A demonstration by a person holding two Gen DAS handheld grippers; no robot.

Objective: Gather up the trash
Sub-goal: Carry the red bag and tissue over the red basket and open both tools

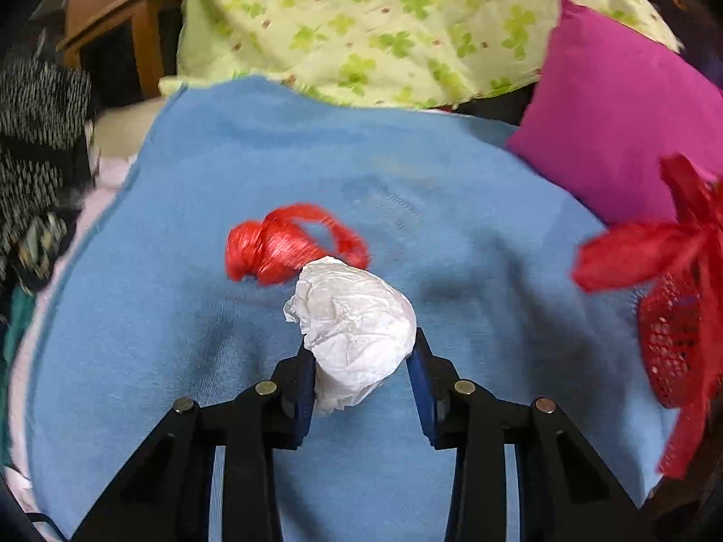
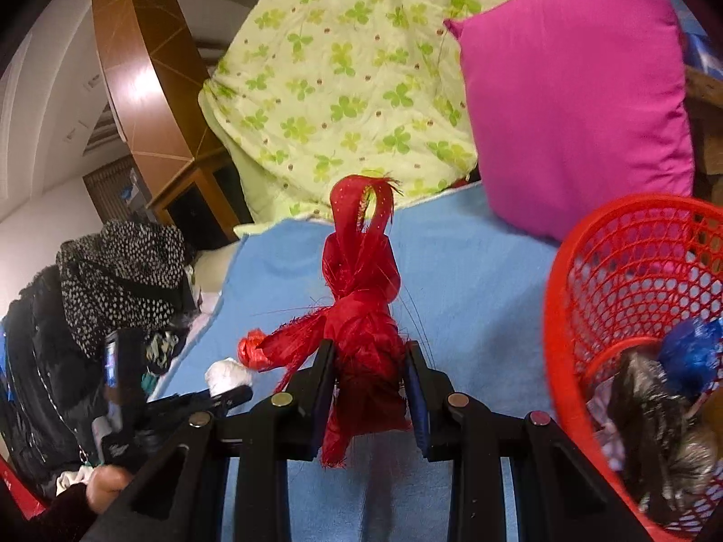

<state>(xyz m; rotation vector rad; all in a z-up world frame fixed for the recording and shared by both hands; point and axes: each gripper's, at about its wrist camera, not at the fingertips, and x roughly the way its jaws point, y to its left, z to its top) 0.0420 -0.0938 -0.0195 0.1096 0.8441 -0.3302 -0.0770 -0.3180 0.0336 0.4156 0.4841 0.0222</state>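
Paper, a crumpled white wad (image 1: 352, 334), is clamped between the jaws of the left gripper (image 1: 363, 357) above a blue blanket (image 1: 474, 271). Just beyond the wad, a knotted red plastic bag (image 1: 275, 248) is seen lying on the blanket, touching the wad in this view. A magenta pillow (image 1: 619, 135) is propped at the right.

From the right wrist, a knotted red ribbon bundle (image 2: 361, 316) is gripped firmly by the right gripper (image 2: 368, 375) and held over the blanket. A red mesh basket (image 2: 601, 271) is seen just right of it, with blue (image 2: 691, 354) and dark scraps (image 2: 650, 406) inside
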